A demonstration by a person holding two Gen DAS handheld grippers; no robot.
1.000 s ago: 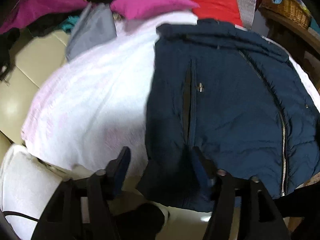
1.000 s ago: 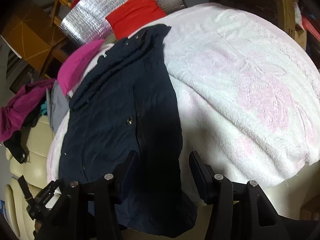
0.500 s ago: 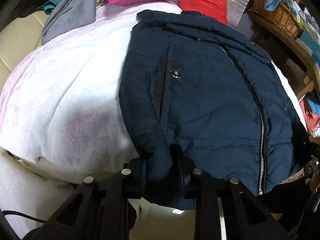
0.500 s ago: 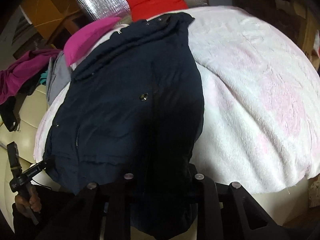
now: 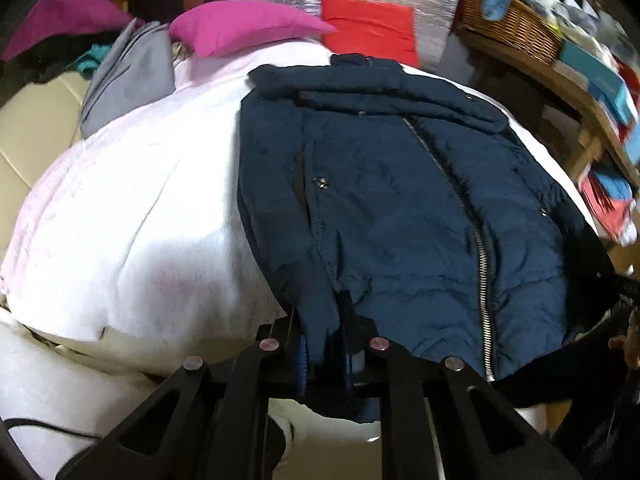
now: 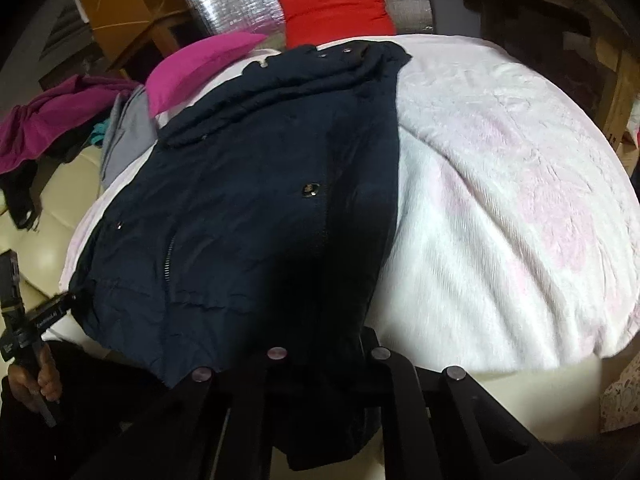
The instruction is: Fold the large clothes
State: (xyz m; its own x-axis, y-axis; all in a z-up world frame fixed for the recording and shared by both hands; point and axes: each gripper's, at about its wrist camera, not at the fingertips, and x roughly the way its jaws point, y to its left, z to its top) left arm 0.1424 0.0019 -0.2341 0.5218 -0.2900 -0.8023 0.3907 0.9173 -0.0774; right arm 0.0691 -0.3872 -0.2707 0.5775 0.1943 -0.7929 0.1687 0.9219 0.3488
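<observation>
A navy padded jacket [image 5: 400,216] with a silver front zip lies flat, front up, on a white-pink blanket [image 5: 132,216]. My left gripper [image 5: 324,344] is shut on the jacket's near hem at its left side, next to the folded-in sleeve. In the right wrist view the same jacket [image 6: 248,200] lies left of centre on the blanket [image 6: 500,200]. My right gripper [image 6: 324,344] is shut on the jacket's near hem at its right side; dark cloth hides the fingertips. The left gripper [image 6: 60,304] shows there at the far left, on the hem.
A magenta cushion [image 5: 244,24], a red cushion [image 5: 368,36] and a grey garment [image 5: 128,80] lie at the blanket's far end. A wicker basket [image 5: 516,28] sits on a wooden shelf at the right. A cream sofa [image 6: 44,208] lies to the left.
Both grippers closed from open onto the jacket's near hem. The jacket now lies flatter and more spread, with the views pulled back a little.
</observation>
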